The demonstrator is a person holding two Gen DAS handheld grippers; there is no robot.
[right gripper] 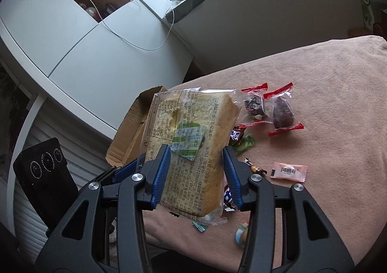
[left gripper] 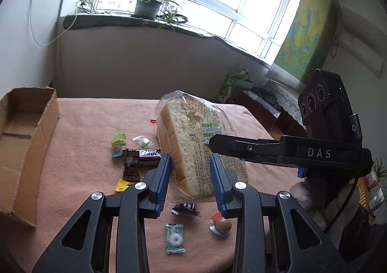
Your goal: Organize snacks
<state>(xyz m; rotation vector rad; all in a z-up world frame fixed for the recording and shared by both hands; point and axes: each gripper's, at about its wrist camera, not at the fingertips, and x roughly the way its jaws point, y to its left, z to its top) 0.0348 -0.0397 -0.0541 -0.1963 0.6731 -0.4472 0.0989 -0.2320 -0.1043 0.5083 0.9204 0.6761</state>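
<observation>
A bagged loaf of sliced bread (left gripper: 186, 132) (right gripper: 193, 123) hangs above the table, gripped from two sides. My left gripper (left gripper: 189, 156) is shut on its lower end, blue pads pressing the clear bag. My right gripper (right gripper: 196, 149) is shut on the same loaf, and its black finger (left gripper: 222, 144) reaches in from the right in the left wrist view. An open cardboard box (left gripper: 21, 142) (right gripper: 130, 127) stands at the table's left edge. Small snacks lie under and around the loaf: a Snickers bar (left gripper: 148, 153), a ring mint packet (left gripper: 174, 238) and a jelly cup (left gripper: 221, 225).
A peach cloth (left gripper: 84, 127) (right gripper: 326, 103) covers the table. Two red-edged packets (right gripper: 281, 109) and a pink sachet (right gripper: 289, 171) lie to the right of the loaf. A white cabinet (right gripper: 84, 60) stands past the box, and a windowsill with a potted plant (left gripper: 147, 6) runs behind.
</observation>
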